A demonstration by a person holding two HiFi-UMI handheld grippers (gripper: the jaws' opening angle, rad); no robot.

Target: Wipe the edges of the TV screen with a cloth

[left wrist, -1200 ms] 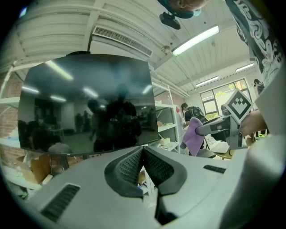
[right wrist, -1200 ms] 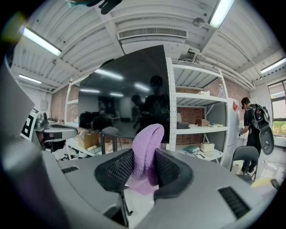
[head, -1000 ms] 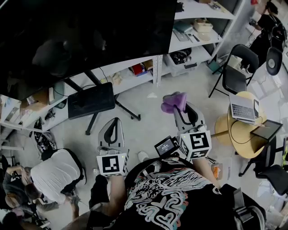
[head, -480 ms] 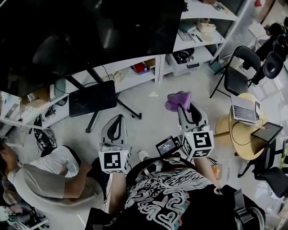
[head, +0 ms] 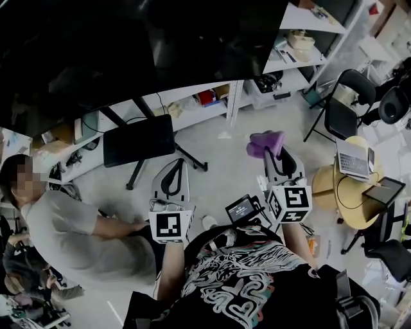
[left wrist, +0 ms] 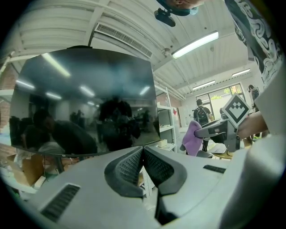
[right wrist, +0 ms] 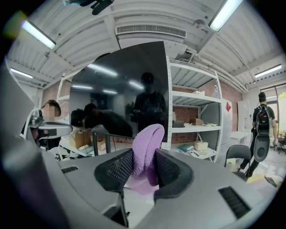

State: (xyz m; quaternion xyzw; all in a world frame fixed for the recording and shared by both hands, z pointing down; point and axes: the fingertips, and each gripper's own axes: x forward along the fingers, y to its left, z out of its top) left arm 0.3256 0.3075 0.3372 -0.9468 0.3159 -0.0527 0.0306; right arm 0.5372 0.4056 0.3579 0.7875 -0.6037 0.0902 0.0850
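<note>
Right gripper view: right gripper (right wrist: pixel 143 166) clamped on purple cloth (right wrist: pixel 144 142), TV screen (right wrist: pixel 120 89) ahead at 11 o'clock, well apart; left gripper (left wrist: pixel 143 156) pinched together, empty. Risk: cloth could slip from pinch when dragged along edge; bare jaw tips could scrape glass.

Purple cloth (right wrist: pixel 145 147). Glossy black TV screen (head: pixel 128 45). The left gripper (left wrist: pixel 143 151) and right gripper (right wrist: pixel 144 154) are pale grey, with black ribbed pads (left wrist: pixel 127 167) and black-and-white square-marker cubes. Near shirt (head: pixel 237 283) black with white-teal swirls. Far shelves (head: pixel 302 18) white.
</note>
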